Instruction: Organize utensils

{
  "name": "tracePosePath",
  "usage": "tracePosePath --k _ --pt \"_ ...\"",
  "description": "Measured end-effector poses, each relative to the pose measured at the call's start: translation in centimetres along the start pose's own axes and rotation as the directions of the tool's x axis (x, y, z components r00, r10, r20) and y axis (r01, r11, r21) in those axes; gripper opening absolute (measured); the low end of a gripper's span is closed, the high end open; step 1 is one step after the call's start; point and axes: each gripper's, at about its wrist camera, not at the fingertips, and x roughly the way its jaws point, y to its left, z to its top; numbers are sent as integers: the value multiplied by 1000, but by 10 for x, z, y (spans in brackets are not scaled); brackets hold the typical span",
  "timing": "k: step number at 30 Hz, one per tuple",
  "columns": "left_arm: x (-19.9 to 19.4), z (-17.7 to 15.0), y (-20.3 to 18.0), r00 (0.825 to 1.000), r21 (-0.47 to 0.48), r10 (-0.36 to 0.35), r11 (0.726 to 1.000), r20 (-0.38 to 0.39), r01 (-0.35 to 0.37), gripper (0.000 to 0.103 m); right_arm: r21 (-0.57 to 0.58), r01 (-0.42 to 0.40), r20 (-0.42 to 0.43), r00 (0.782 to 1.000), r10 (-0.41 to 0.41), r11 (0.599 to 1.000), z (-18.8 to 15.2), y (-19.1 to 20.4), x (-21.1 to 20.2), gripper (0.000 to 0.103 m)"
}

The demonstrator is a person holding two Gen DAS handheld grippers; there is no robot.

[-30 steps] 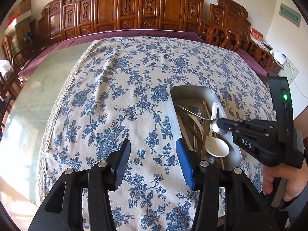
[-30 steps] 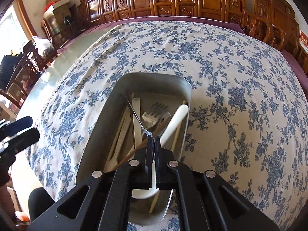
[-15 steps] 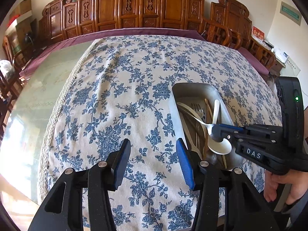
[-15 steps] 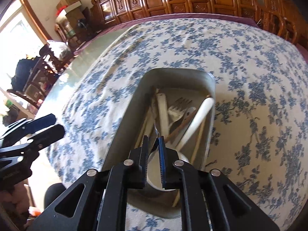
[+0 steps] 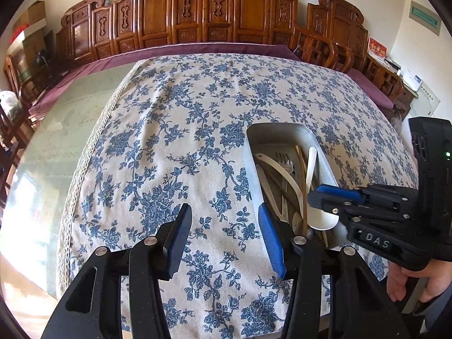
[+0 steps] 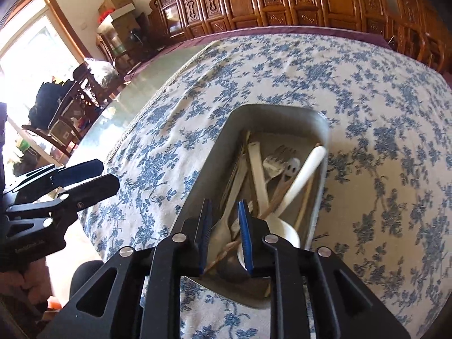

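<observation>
1. The left gripper [image 5: 223, 240] hangs over the flowered tablecloth [image 5: 169, 147], at about 9 o'clock from the tray. Its two fingers stand apart. Nothing is between them, only cloth below.
2. The metal tray [image 6: 282, 113] sits on the cloth, just beside the left gripper's right finger. It is long, with rounded corners.
3. All the utensils are in the tray. A metal fork [image 6: 278, 158] lies near the middle, its prongs pointing to 12 o'clock.
4. A flat white handle [image 6: 258, 175] lies next to the fork, at its 9 o'clock side.
5. A white spoon [image 6: 299, 180] leans across the tray. Its handle tip rests by the wall at 2 o'clock and its bowl is down near 6 o'clock.
6. Thin wooden chopsticks [image 6: 303, 206] lie along the spoon's right side.
7. The right gripper [image 6: 224, 240] hangs above the near end of the tray, at 6 o'clock. Its jaws have just been opening and now show a small gap. They hold nothing; the utensils lie loose beneath them.
8. A person's hand [image 5: 412, 285] holds the right gripper's handle at the far right.
9. Carved wooden chairs [image 5: 197, 14] stand in a row behind the table.
</observation>
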Motion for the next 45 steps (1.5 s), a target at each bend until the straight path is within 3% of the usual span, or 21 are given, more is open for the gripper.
tracePosePath --k 6,9,12,15,18,25,28,45 --pt "-13 0 -13 1000 9 1 1000 23 -1 46 -28 47 71 996 -45 998 -10 -8 -37 23" --pt "-22 -1 -22 999 17 0 1000 40 0 47 -39 82 121 990 -77 996 -17 -10 -60 32" --pt "-33 -5 -31 998 20 6 1000 70 -8 70 -33 106 160 982 -99 994 -25 -14 -81 37" --pt "-41 -8 -40 997 26 15 1000 82 -18 77 -22 141 190 973 -134 990 -32 -18 -99 48" --pt "-49 -13 -47 994 17 24 1000 102 -26 94 -7 162 217 964 -156 987 -43 -24 -118 56" --pt "-63 -26 -65 993 11 39 999 113 -40 95 31 218 283 934 -218 975 -67 -30 -159 93" --pt "-72 -34 -75 990 13 58 998 125 -60 95 36 238 308 921 -238 971 -77 -28 -177 100" --pt "-142 -77 -117 975 47 46 997 215 -57 95 78 302 408 860 -307 950 -133 -11 -255 100"
